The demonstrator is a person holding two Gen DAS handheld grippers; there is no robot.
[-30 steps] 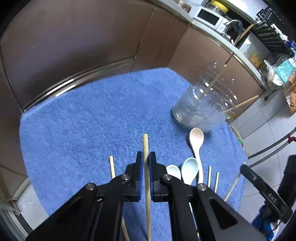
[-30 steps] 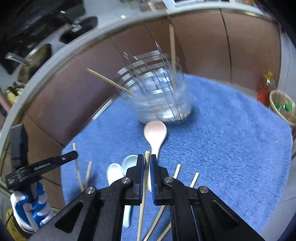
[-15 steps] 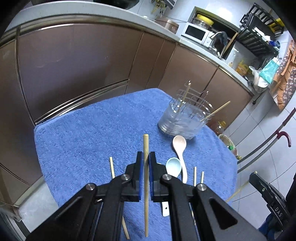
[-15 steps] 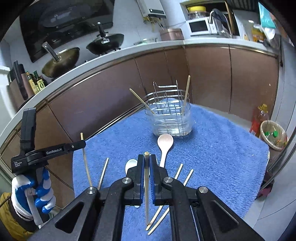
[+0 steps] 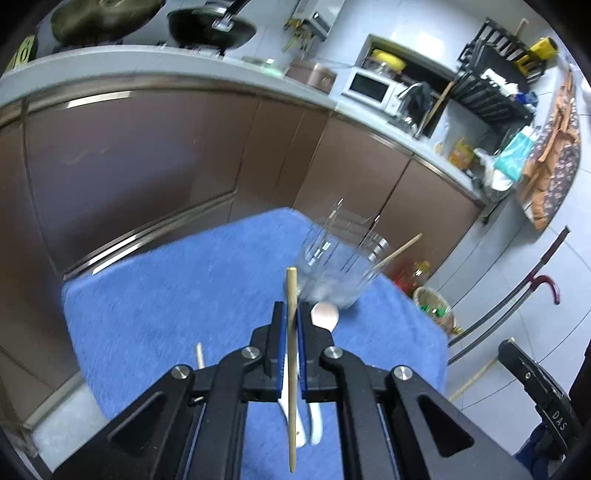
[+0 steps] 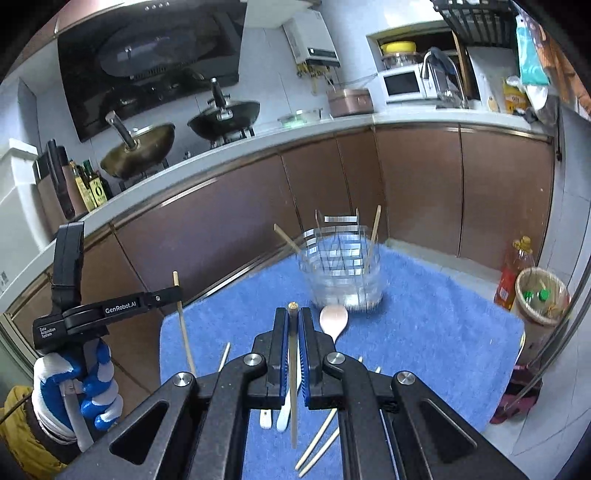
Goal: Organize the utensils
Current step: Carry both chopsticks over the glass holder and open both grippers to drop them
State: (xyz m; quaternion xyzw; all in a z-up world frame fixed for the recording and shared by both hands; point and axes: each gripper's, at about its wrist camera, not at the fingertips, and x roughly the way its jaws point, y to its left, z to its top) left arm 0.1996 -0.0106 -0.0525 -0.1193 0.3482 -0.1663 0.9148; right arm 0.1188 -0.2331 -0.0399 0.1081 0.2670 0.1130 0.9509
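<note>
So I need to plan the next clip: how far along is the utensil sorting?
Partly done. Two chopsticks already stand in the clear holder. In hand: the left gripper and the right gripper each pinch one chopstick, lifted above the blue towel. Left: the pink spoon, two white spoons and several loose chopsticks on the towel.

Home kitchen. Brown cabinets (image 6: 413, 184) under pale counter (image 6: 424, 120); two woks (image 6: 221, 114) on stove below range hood (image 6: 147, 48); microwave (image 6: 402, 85); faucet (image 6: 441, 74); oil bottles (image 6: 86, 184); wall water heater (image 6: 310, 35).
</note>
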